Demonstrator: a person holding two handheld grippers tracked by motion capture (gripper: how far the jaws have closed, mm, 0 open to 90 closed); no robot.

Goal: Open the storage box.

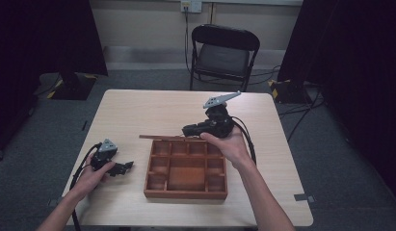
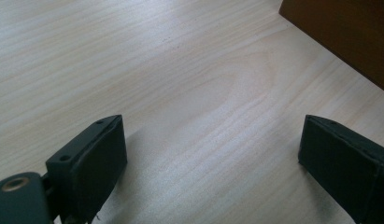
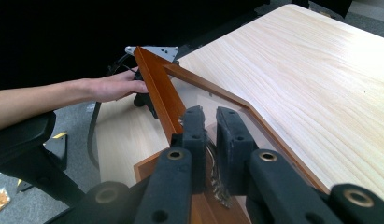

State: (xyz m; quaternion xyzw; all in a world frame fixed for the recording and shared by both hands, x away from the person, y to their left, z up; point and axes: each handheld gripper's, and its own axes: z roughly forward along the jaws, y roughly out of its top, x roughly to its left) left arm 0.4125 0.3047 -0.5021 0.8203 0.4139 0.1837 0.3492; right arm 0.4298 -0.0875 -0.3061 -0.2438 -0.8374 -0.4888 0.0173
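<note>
High view: a wooden compartment box sits near the middle of the light wood table, every compartment empty.
Lid: a glass-paned wooden lid stands raised at the box's far edge.
Right gripper: jaws clamped on the lid's frame, at the box's far side.
Left gripper: jaws spread wide with nothing between them, resting on the table left of the box.
</note>
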